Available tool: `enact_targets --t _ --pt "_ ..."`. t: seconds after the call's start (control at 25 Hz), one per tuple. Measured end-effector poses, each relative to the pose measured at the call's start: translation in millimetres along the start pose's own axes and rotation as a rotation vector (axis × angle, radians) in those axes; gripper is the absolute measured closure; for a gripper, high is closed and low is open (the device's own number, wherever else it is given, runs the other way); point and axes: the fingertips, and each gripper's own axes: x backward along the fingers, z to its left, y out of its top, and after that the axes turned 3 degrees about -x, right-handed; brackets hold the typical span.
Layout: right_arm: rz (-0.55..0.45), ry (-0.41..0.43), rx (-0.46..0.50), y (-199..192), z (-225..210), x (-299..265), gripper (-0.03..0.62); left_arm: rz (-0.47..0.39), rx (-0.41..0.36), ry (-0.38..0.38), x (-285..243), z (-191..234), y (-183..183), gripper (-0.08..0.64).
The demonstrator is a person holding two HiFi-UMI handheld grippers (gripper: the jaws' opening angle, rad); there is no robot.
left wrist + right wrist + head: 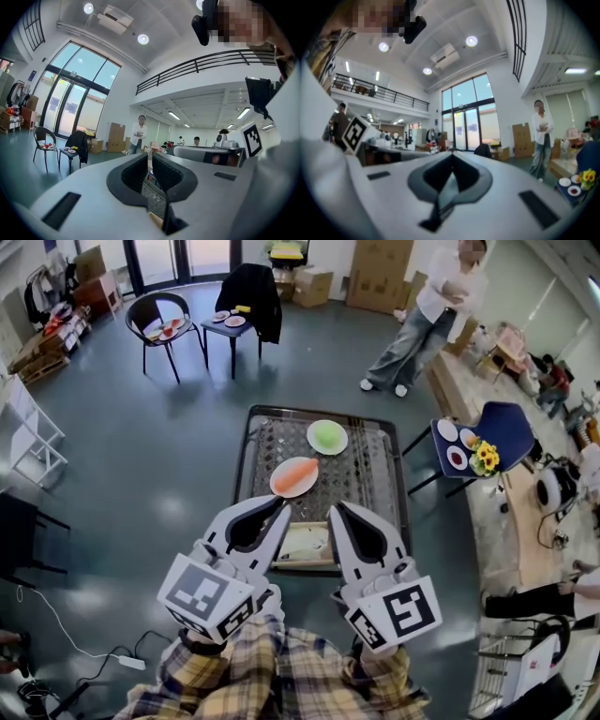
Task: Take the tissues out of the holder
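Here, left gripper (283, 507), right gripper (335, 508) face one table's (370, 479) two plates (294, 476).

The head camera looks steeply down on the bench (246, 457) at mid-frame, with the left gripper (285, 507) and right gripper (335, 510) close beneath it in the lower half. Each gripper camera sits just behind its own jaws and faces level across the room, the jaws filling the lower frame. All three views share the standing person (424, 315) and the glass doors (178, 259), both far off.
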Motion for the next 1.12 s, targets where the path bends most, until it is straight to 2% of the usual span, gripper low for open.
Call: enact_targets --t 0.4,0.84,1.0,1.12 --pt "0.026 -0.053 -0.028 -8.1 -42.4 -32.7 0.583 0.035 0.015 -0.056 -41.5 22.2 -7.4 0.509" --pt "0.07 -0.025 -0.026 -3.4 -72.1 -51.5 0.583 0.059 0.026 -0.021 -76.1 31.9 -10.5 0.509" --pt "0.083 -0.02 -0.033 -7.2 -79.0 -56.1 0.583 0.133 -0.017 -0.021 -82.4 37.5 -28.2 0.51" --pt "0.102 -0.017 -0.047 -15.6 -80.4 -55.5 0.583 0.208 -0.007 -0.043 -82.8 41.2 -53.5 0.509"
